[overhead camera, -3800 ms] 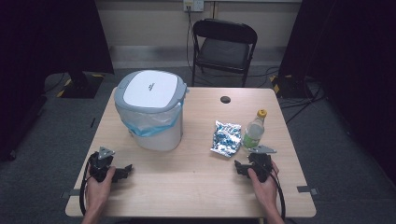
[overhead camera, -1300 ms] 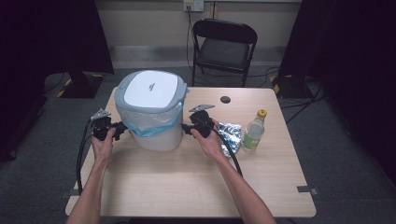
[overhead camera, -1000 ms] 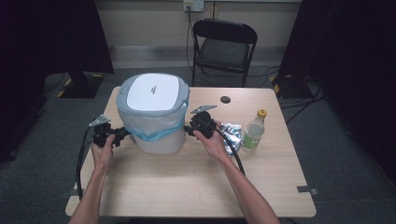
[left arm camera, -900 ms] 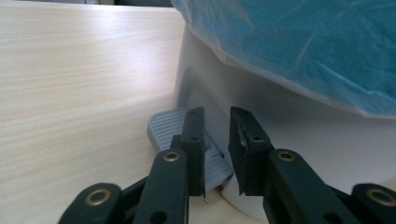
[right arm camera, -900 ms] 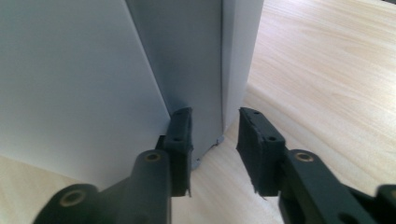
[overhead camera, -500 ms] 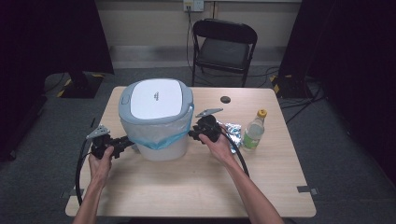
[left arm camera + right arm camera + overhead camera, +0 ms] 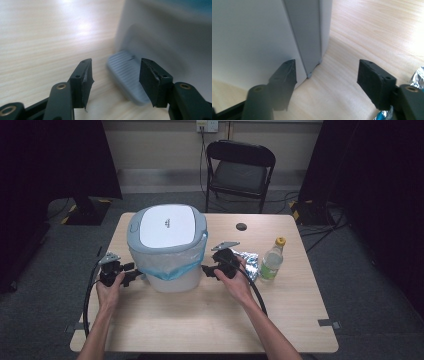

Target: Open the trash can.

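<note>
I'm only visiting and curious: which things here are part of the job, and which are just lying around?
In the job:
bin, with blue liner and pedal
left gripper, open
right gripper, open

Lying about:
bottle
foil bag
black cap
chair

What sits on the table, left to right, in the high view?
Left gripper → white lidded trash bin → right gripper → foil packet → plastic bottle with yellow cap.
</note>
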Tool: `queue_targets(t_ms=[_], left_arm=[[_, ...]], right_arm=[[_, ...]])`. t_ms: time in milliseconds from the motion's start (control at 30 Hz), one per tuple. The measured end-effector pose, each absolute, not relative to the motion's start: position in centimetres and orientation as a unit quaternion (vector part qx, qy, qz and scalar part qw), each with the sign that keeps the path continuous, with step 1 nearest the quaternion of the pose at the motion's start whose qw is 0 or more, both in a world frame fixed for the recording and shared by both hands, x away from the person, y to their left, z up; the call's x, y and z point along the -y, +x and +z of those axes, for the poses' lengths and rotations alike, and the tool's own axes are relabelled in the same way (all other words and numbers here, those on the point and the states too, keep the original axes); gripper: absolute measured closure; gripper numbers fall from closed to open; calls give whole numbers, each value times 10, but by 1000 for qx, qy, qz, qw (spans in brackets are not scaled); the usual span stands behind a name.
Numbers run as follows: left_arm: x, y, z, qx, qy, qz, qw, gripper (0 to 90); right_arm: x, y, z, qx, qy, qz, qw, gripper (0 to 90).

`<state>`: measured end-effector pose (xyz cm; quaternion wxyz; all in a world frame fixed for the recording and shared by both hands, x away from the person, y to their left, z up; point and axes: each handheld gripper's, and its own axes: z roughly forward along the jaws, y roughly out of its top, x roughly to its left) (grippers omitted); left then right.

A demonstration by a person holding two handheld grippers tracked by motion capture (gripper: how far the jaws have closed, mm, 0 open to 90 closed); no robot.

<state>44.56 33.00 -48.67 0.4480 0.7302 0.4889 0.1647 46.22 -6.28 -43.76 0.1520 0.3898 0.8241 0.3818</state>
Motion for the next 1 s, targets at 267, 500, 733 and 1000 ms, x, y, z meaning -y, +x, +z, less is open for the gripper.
queue_targets(t_ms=[267,500,733,1000], left_arm=[[-325,452,-491,-465,742,133,463,407],[-319,449,-492,-449,751,115,470,407],[-319,431,-489,-438,761,124,463,468],[-319,422,-500,-437,773,130,441,452]], right_arm=[[63,449,-442,-830,379,384,140,235],[63,448,-443,-824,383,394,136,231],[64,450,-444,-821,389,395,137,226],[65,452,-445,-819,393,393,142,233]])
